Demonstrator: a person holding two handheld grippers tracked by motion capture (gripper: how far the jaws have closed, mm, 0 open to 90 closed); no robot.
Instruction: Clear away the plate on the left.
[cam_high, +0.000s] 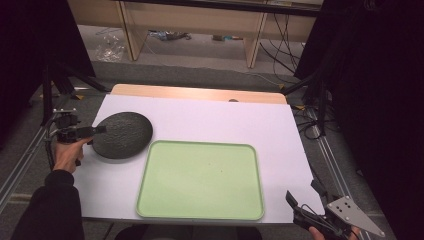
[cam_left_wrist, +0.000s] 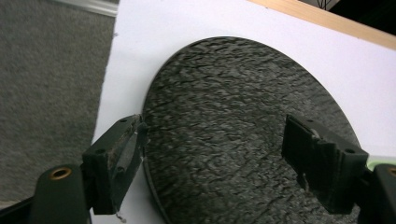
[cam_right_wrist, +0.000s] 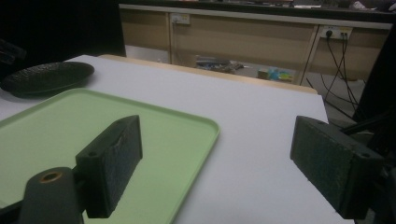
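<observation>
Table (cam_high: 200, 117): white sheet on top. Green tray (cam_high: 200, 180) lies at the near centre. Dark textured plate (cam_high: 121, 135) sits just left of the tray's far corner. Your left tool (cam_high: 100, 129) is at the plate's left rim, jaws wide apart, one touching the edge. Your right tool (cam_high: 300, 207) hovers low off the tray's near-right corner, jaws apart, empty.
</observation>
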